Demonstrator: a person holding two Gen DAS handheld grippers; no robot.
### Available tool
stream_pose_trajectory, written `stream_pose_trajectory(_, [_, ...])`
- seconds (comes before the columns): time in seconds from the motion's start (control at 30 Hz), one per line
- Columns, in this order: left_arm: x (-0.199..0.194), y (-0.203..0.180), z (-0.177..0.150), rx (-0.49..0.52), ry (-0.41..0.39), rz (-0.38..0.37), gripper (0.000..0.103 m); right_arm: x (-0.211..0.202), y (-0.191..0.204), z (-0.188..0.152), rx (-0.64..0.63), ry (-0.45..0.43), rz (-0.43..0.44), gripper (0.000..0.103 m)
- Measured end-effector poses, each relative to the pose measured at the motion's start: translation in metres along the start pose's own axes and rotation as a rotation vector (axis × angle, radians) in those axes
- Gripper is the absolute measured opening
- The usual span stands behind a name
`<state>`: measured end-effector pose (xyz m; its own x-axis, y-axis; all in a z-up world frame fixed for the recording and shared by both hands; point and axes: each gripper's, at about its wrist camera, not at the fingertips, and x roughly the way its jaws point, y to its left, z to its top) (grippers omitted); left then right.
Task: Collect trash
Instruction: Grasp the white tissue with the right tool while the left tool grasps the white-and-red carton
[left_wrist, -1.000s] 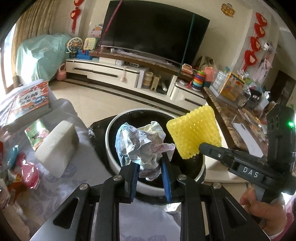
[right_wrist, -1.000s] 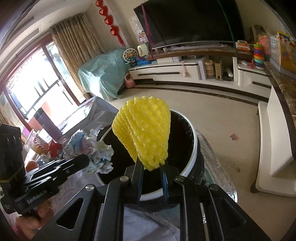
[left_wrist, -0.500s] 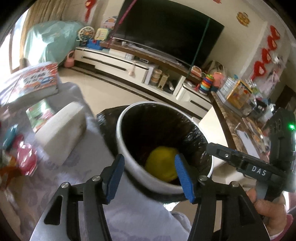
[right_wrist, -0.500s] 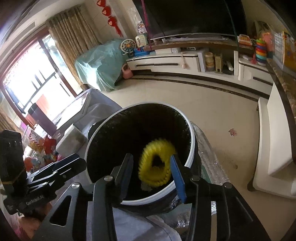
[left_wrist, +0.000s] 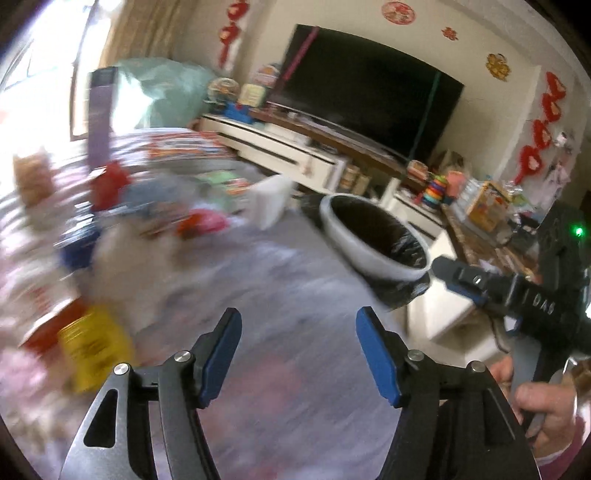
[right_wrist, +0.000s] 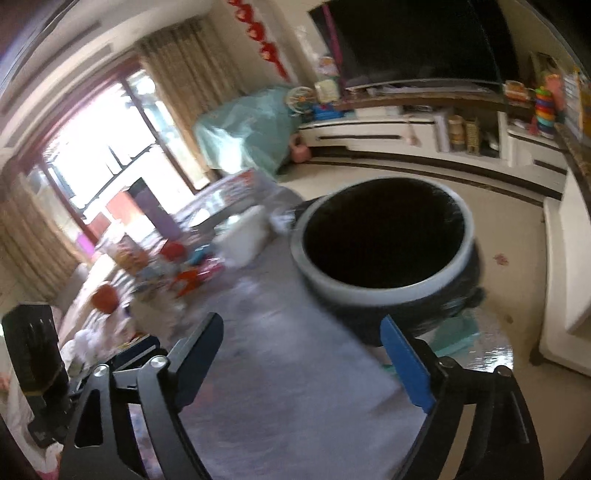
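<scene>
The white trash bin (left_wrist: 373, 254) with a black liner stands at the table's far edge; it also shows in the right wrist view (right_wrist: 369, 291). My left gripper (left_wrist: 299, 354) is open and empty over the grey tablecloth, short of the bin. My right gripper (right_wrist: 303, 358) is open and empty, close to the bin; it also shows at the right of the left wrist view (left_wrist: 439, 264). Blurred trash lies on the left of the table: a yellow packet (left_wrist: 92, 347), red wrappers (left_wrist: 201, 221), crumpled white paper (left_wrist: 125, 254). What lies inside the bin is hidden.
A white foam block (left_wrist: 271, 201) lies on the table near the bin. A book (left_wrist: 181, 146) and a purple box (left_wrist: 99, 110) sit at the far left. A TV stand (left_wrist: 280, 147) runs along the far wall. A white bench (right_wrist: 565, 266) stands right of the bin.
Both grippers opened and let the crumpled paper and the yellow foam net drop into the bin. Both have since pulled back and swung left toward the cluttered table.
</scene>
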<state>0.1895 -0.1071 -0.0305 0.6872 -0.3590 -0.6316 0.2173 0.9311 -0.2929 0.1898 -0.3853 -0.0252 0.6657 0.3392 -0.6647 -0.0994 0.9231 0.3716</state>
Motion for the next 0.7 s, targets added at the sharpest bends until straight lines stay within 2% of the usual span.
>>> stream_pose_trajectory(0.13, [-0.035,0.026,-0.023,-0.052,-0.009,0.081,0.064,0.01,0.028,-0.015,-0.028,0.005,0.044,0.09])
stream_pose_trajectory(0.33, [-0.069,0.061,-0.038,-0.142,-0.032,0.182,0.064,0.038,0.059,-0.038,-0.046,0.066,0.1,0.09])
stream_pose_trajectory(0.47, [-0.082,0.074,-0.044,-0.161,-0.045,0.198,0.064,0.051,0.079,-0.05,-0.077,0.091,0.115,0.09])
stream_pose_trajectory(0.7, [-0.082,0.102,-0.04,-0.163,-0.04,0.235,0.064,0.066,0.103,-0.062,-0.109,0.083,0.124,0.09])
